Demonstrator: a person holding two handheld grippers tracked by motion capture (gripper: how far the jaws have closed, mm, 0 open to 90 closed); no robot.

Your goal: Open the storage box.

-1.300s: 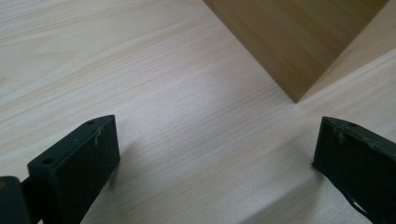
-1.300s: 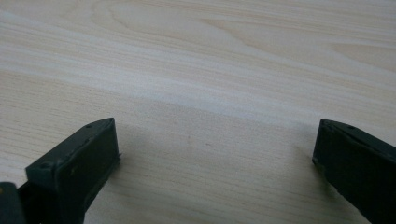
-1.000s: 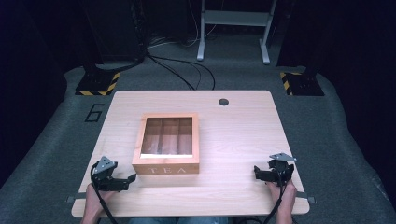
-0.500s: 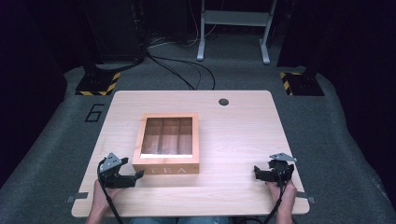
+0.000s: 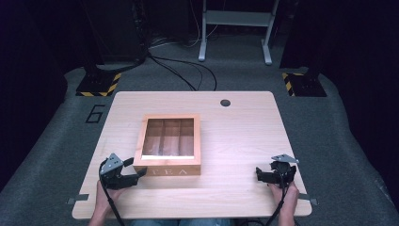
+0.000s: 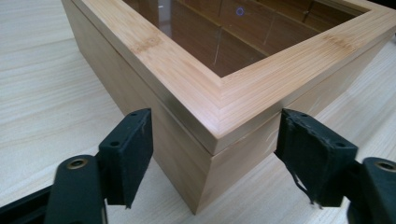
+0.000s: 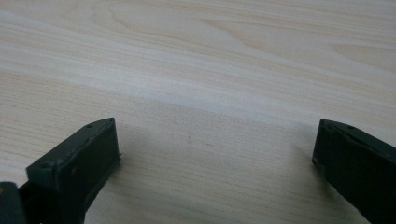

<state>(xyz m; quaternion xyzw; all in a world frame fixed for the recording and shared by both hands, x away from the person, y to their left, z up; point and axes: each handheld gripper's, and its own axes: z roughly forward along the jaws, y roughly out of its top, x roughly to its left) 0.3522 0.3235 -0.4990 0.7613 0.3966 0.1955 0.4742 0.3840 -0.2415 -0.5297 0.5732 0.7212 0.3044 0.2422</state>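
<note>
At tea box (image 5: 168,165) corner | left fingers (image 6: 135,140) closing, straddling, no contact | right fingers (image 7: 88,154) wide, empty

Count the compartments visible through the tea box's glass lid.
3. Inside the tea box, under the glass lid, they run side by side: left, middle, right. Glare along the near edge may hide further dividers.

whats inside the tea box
Through the clear lid of the tea box, wooden dividers split the inside into compartments. No contents can be made out; glare covers the near part of the lid, and the floor stays dim.
</note>
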